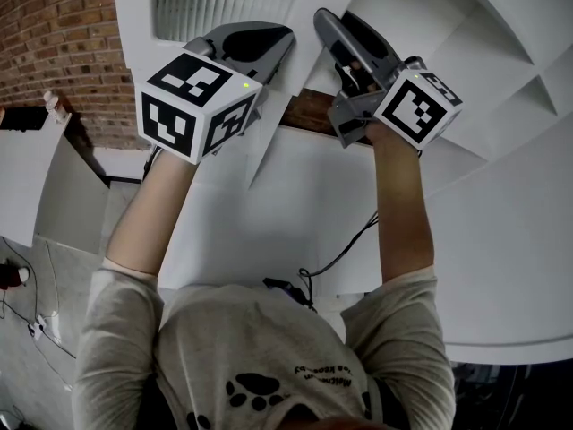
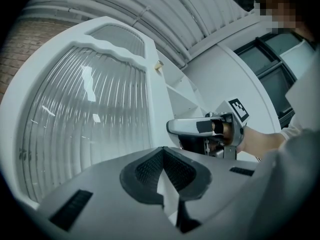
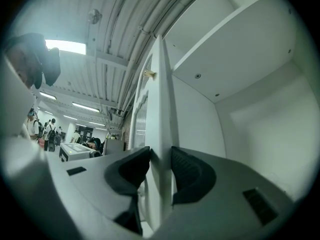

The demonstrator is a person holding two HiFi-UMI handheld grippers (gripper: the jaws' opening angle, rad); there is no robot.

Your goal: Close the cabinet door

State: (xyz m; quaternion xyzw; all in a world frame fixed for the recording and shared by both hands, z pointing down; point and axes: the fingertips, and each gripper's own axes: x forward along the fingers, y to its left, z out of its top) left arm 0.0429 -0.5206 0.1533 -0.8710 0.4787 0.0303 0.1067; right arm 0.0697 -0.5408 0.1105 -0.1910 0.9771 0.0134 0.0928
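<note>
The white cabinet door [image 1: 134, 25] with a panel of ribbed glass [image 1: 210, 3] stands open in the upper part of the head view, and both tools are on its free edge. The open white cabinet [image 1: 501, 79] with its shelves fills the right side of that view, and a red brick wall [image 1: 54, 43] is in the upper left corner.

The left gripper [image 1: 277, 38], with its black-and-white marker cube [image 1: 197, 101], sits at top centre, just beside the right gripper [image 1: 333, 27]. In the left gripper view, the dark pads of the left gripper [image 2: 163, 156] come together at the lower centre, and a thin white strip of the door edge [image 2: 154, 109] shows between them, so it seems to be closed on the door. The ribbed glass [image 2: 85, 119] fills the left half of this view. The right gripper [image 2: 175, 127] is seen at centre right, on the same edge.

In the right gripper view, the jaws of the right gripper [image 3: 160, 159] are clamped on the white door edge [image 3: 161, 99], one pad on each face. The edge rises straight up the middle of the frame. A small brass-coloured fitting [image 3: 148, 74] sticks out from the door near its top. The white inside of the cabinet [image 3: 240, 49] is on the right.
</note>
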